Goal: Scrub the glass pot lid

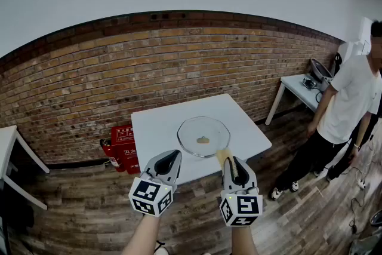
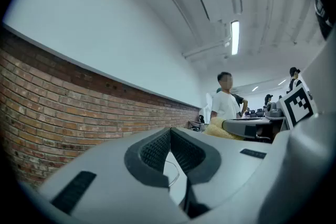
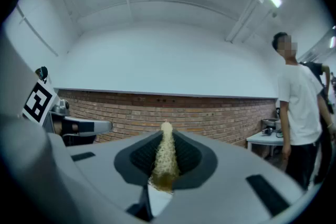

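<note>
Glass pot lid (image 1: 203, 136) lies just ahead; left gripper (image 1: 172, 156) jaws pressed together, right gripper (image 1: 231, 162) jaws pinching sponge (image 3: 165, 157).

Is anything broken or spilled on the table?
No, nothing stands out. The glass pot lid lies flat and looks whole on the white table, and the right gripper holds a yellow scrubbing pad.

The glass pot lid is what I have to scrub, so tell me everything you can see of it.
The glass pot lid is a round, clear disc with a thin, brighter rim and a small tan knob at its centre. It lies flat on the white table, near the front edge. Only the table touches it; the left gripper and the right gripper hang short of it.
</note>
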